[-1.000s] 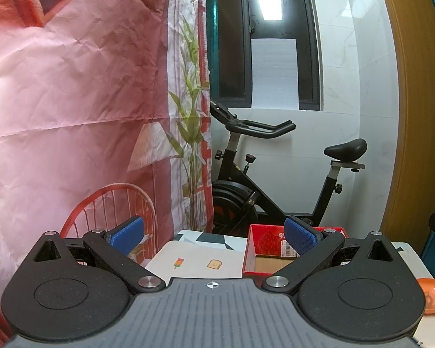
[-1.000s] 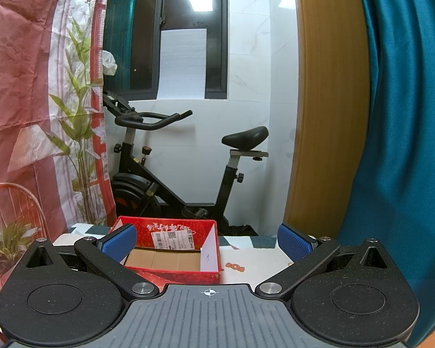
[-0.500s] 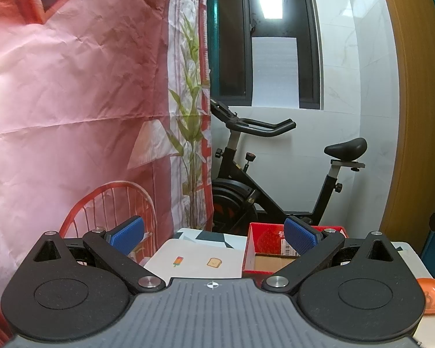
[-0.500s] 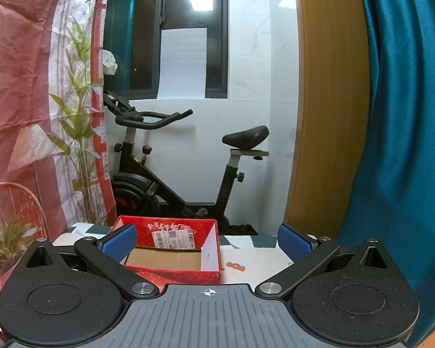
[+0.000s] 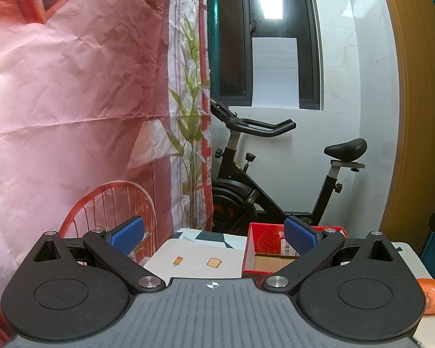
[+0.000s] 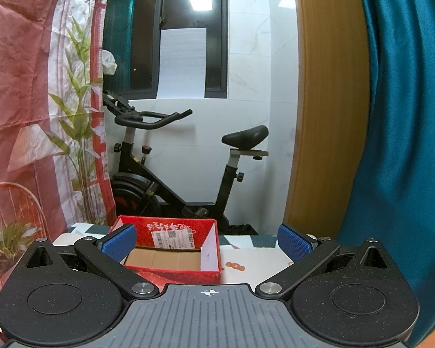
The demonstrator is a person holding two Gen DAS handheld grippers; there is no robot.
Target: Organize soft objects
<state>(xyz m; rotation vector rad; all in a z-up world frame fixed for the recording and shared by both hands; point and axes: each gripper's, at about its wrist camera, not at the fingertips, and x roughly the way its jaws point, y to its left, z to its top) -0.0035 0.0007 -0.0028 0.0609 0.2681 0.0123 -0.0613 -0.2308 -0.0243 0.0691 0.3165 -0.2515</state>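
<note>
left gripper (image 5: 213, 235) spread, empty | right gripper (image 6: 206, 243) spread, empty | red box (image 6: 171, 249) in both | orange soft toy (image 5: 432, 295) only in left view

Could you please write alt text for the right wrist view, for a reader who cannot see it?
The open right gripper points over a table at an empty red cardboard box, holding nothing. Behind the table stand a black exercise bike, a white wall and a teal curtain.
</note>
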